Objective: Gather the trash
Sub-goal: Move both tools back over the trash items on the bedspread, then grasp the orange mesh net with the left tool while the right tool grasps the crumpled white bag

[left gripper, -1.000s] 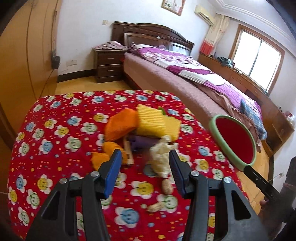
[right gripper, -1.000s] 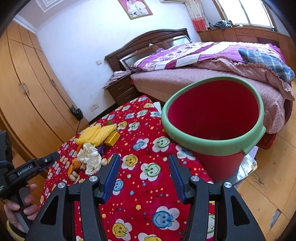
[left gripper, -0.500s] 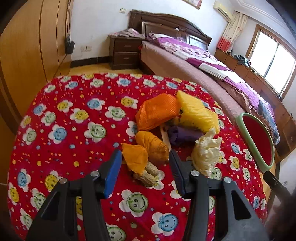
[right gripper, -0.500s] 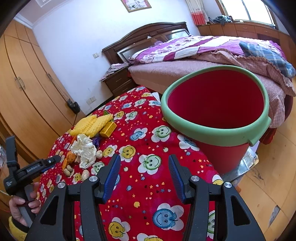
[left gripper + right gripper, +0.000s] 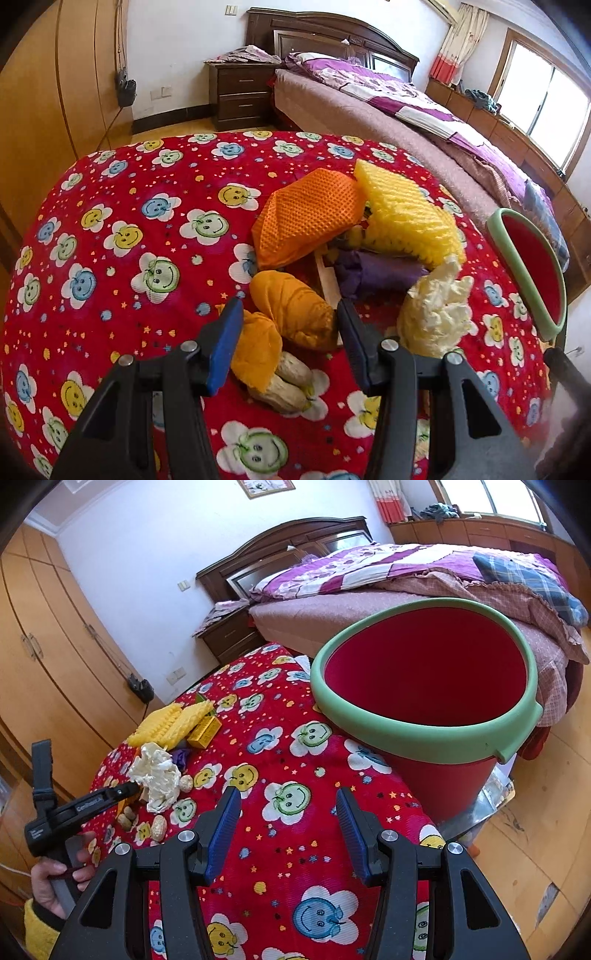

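While the left wrist view is showing the trash pile in full, the red bucket (image 5: 532, 273) is sitting half cut off at the right edge of the frame, and a purple wad (image 5: 373, 273) is lying partly buried under the yellow foam netting (image 5: 406, 225). Peanut shells (image 5: 288, 387) are peeking out from beneath an orange wrapper (image 5: 258, 350).

Left gripper (image 5: 288, 343): jaws standing about half apart, flanking the orange wrapper and a second orange wad (image 5: 295, 310); whether the pads are touching them cannot be told.

Right gripper (image 5: 288, 830): jaws likewise half apart, holding nothing, hanging over the flowered red cloth (image 5: 295, 886) at centre bottom, with the bucket (image 5: 424, 686) at upper right.

Lettering on the left gripper's body, lower left of the right wrist view, is showing too small to read.
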`<action>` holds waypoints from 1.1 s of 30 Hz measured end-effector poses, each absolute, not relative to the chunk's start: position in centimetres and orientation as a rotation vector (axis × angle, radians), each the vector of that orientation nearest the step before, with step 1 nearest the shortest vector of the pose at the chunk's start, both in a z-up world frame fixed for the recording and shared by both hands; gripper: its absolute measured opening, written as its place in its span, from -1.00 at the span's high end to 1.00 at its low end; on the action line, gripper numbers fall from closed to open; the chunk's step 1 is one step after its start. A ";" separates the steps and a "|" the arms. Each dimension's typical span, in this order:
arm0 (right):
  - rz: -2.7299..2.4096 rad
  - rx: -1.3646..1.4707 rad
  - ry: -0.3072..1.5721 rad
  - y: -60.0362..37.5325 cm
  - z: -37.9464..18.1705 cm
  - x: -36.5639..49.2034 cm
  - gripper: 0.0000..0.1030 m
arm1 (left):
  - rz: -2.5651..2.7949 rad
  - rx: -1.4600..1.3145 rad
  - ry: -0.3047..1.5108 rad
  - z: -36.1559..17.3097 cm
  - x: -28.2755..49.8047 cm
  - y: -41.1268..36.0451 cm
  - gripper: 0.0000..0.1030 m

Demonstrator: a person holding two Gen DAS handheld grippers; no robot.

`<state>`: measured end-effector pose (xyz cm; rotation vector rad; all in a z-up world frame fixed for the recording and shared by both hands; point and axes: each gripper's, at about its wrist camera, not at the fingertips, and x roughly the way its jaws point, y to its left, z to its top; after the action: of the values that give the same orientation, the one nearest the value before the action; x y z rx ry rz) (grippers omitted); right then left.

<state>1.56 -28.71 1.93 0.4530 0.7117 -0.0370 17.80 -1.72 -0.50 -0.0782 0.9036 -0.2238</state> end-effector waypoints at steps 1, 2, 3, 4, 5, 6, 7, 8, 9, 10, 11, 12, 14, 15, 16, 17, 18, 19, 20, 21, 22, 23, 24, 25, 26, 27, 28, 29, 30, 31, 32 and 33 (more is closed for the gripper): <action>-0.039 0.453 0.713 -28.8 1.9 1.6 -0.07 | -0.225 -0.085 0.906 -0.7 17.9 -1.6 -0.03; -0.039 0.453 0.714 -28.7 1.8 1.6 -0.07 | -0.223 -0.095 0.908 -0.9 17.9 -1.4 -0.03; -0.040 0.455 0.716 -28.8 1.8 1.6 -0.07 | -0.220 -0.107 0.909 -1.0 18.0 -1.3 -0.03; -0.040 0.456 0.718 -28.8 1.7 1.7 -0.07 | -0.220 -0.120 0.909 -1.0 18.0 -1.1 -0.03; -0.039 0.457 0.720 -28.7 1.7 1.7 -0.07 | -0.222 -0.130 0.909 -1.0 18.0 -1.0 -0.03; -0.038 0.457 0.722 -28.7 1.6 1.8 -0.07 | -0.221 -0.132 0.908 -1.0 18.0 -0.9 -0.03; -0.036 0.457 0.724 -28.7 1.6 1.8 -0.07 | -0.221 -0.131 0.907 -1.0 17.9 -0.9 -0.03; -0.035 0.456 0.725 -28.6 1.6 1.8 -0.07 | -0.222 -0.123 0.904 -1.0 17.8 -1.0 -0.03; -0.034 0.454 0.725 -28.6 1.6 1.9 -0.07 | -0.222 -0.114 0.901 -1.0 17.8 -1.1 0.01; -0.033 0.453 0.726 -28.5 1.6 1.9 -0.07 | -0.224 -0.106 0.898 -1.0 17.6 -1.2 0.04; -0.031 0.452 0.727 -28.4 1.6 2.0 -0.07 | -0.228 -0.101 0.894 -1.0 17.5 -1.3 0.12; -0.029 0.450 0.729 -28.3 1.6 2.0 -0.07 | -0.230 -0.098 0.891 -0.9 17.5 -1.3 0.17; -0.022 0.444 0.730 -28.1 1.7 2.1 -0.07 | -0.229 -0.098 0.887 -0.7 17.3 -1.3 0.22; -0.019 0.439 0.730 -27.9 1.8 2.1 -0.07 | -0.234 -0.100 0.881 -0.6 17.2 -1.3 0.25; -0.016 0.432 0.728 -27.8 1.9 2.1 -0.07 | -0.235 -0.102 0.873 -0.4 17.1 -1.2 0.26; -0.013 0.423 0.725 -27.6 2.1 2.1 -0.07 | -0.235 -0.102 0.868 -0.3 17.0 -1.1 0.28; -0.010 0.418 0.723 -27.5 2.1 2.2 -0.07 | -0.235 -0.103 0.862 -0.1 16.9 -1.0 0.30; -0.005 0.416 0.722 -27.3 2.2 2.3 -0.07 | -0.234 -0.105 0.857 0.1 16.8 -1.0 0.31; -0.002 0.416 0.724 -27.2 2.3 2.3 -0.07 | -0.233 -0.110 0.851 0.4 16.6 -0.8 0.31; 0.003 0.415 0.726 -27.1 2.3 2.5 -0.07 | -0.235 -0.118 0.844 0.7 16.5 -0.6 0.31; 0.007 0.410 0.728 -26.8 2.3 2.6 -0.07 | -0.236 -0.126 0.835 1.0 16.2 -0.3 0.31; 0.011 0.405 0.730 -26.6 2.3 2.7 -0.07 | -0.236 -0.129 0.829 1.2 16.1 -0.2 0.31; 0.016 0.400 0.731 -26.4 2.4 2.8 -0.07 | -0.235 -0.132 0.821 1.6 15.9 0.1 0.31; 0.021 0.395 0.732 -26.2 2.5 2.8 -0.07 | -0.232 -0.132 0.813 1.9 15.7 0.3 0.31; 0.027 0.388 0.732 -25.9 2.6 3.0 -0.07 | -0.228 -0.132 0.809 2.1 15.5 0.4 0.31; 0.031 0.382 0.733 -25.6 2.6 3.1 -0.07 | -0.223 -0.134 0.806 2.3 15.4 0.7 0.31; 0.037 0.376 0.734 -25.3 2.7 3.2 -0.07 | -0.216 -0.136 0.804 2.5 15.2 0.9 0.31; 0.045 0.370 0.737 -25.0 2.8 3.3 -0.07 | -0.210 -0.140 0.802 2.7 15.1 1.2 0.31; 0.053 0.365 0.739 -24.7 2.8 3.4 -0.07 | -0.207 -0.147 0.798 2.9 14.9 1.6 0.31; 0.061 0.360 0.741 -24.2 2.9 3.5 -0.07 | -0.205 -0.151 0.795 3.0 14.7 1.9 0.31; 0.071 0.352 0.744 -23.7 2.9 3.7 -0.07 | -0.201 -0.154 0.791 3.1 14.6 2.2 0.31; 0.080 0.345 0.747 -23.3 3.0 3.8 -0.07 | -0.196 -0.156 0.788 3.1 14.4 2.5 0.31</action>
<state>3.84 -23.35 2.98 0.3451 0.7465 0.0798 14.40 2.49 3.10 -0.1558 0.7877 -0.1963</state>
